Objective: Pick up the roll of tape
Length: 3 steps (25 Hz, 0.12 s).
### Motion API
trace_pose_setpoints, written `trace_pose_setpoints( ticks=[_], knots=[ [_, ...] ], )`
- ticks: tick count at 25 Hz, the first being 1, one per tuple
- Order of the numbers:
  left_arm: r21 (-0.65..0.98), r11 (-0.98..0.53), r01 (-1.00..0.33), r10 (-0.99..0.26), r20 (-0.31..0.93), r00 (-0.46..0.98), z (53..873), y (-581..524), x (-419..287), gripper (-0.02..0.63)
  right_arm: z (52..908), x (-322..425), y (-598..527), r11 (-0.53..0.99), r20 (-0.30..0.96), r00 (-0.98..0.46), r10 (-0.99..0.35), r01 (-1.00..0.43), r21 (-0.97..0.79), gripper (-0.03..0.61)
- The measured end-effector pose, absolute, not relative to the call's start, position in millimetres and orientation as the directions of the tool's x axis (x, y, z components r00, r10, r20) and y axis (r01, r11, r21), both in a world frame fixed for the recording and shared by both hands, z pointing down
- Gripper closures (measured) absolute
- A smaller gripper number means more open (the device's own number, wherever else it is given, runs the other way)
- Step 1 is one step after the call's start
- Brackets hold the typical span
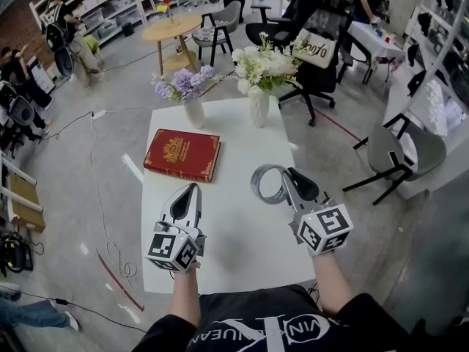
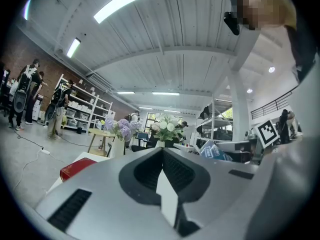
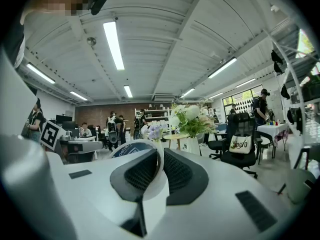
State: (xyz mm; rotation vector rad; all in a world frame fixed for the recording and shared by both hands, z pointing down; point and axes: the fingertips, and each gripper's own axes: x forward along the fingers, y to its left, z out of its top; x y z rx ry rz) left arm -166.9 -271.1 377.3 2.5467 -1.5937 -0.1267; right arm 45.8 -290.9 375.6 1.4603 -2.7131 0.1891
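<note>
Nearest us, our left gripper (image 1: 192,189) was over the near left part of the white table (image 1: 242,248), its jaws pressed together with nothing between them. Beyond it lay a red book (image 1: 182,155). At the far edge stood a vase of purple flowers (image 1: 192,94) and, to its right, a vase of white flowers (image 1: 261,75). On the right, our right gripper (image 1: 287,173) pinched the wall of the roll of tape (image 1: 267,184), whose ring stuck out leftward from the jaws.
</note>
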Motion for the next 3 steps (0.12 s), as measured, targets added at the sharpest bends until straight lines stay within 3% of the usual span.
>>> trace_pose_setpoints(
  ticks=[3],
  knots=[
    [0.161, -0.431, -0.888, -0.899, 0.003, 0.437, 378.7, -271.5, -166.3, 0.612, 376.0, 46.0, -291.0, 0.546, 0.105, -0.552, -0.827, -0.834, -0.081, 0.525]
  ],
)
